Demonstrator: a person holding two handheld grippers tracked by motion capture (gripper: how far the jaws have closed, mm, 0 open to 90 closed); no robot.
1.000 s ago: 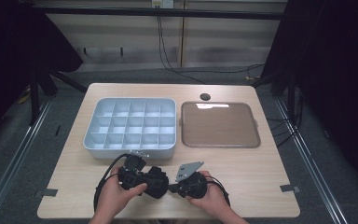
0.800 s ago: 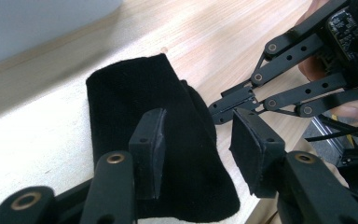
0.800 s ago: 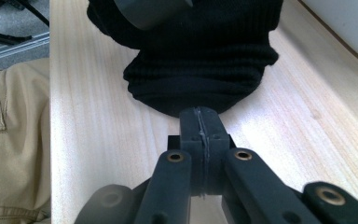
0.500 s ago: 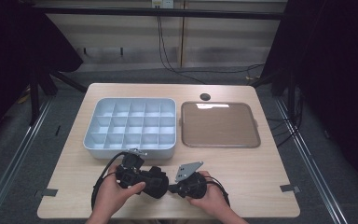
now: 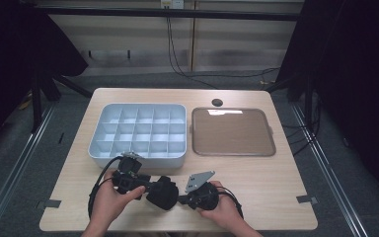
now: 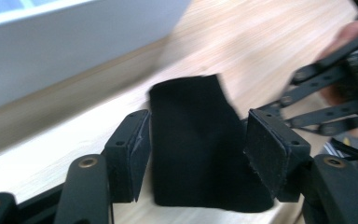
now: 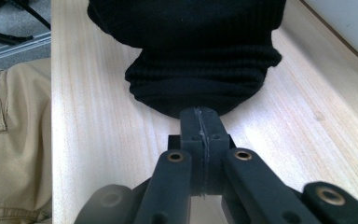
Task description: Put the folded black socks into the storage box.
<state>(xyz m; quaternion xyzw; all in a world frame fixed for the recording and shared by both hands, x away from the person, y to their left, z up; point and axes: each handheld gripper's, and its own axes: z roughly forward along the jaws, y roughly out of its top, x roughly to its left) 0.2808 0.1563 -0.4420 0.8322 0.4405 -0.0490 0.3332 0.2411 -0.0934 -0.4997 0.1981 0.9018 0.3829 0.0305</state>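
Observation:
A black ribbed knit cloth (image 5: 162,192) lies bunched on the wooden table near its front edge, between my two grippers. My left gripper (image 5: 150,190) comes in from the left. In the left gripper view the cloth (image 6: 196,140) stands between its pads (image 6: 139,154), which have just been opening and stand slightly off it, so the left gripper (image 6: 198,140) is open. My right gripper (image 5: 181,197) points left at the cloth. In the right gripper view its jaws (image 7: 200,114) are pressed together on the hem of the cloth (image 7: 200,70), which narrows to the tips.
A white tray (image 5: 138,154) with several compartments stands just beyond the left gripper, its wall (image 6: 74,46) close by. A flat brown tray (image 5: 233,132) sits to its right, with a round hole (image 5: 217,102) behind it. Khaki trousers (image 7: 9,140) show past the table's front edge.
The left hand and its gripper have shifted slightly to the left by the cloth. The right hand has kept still.

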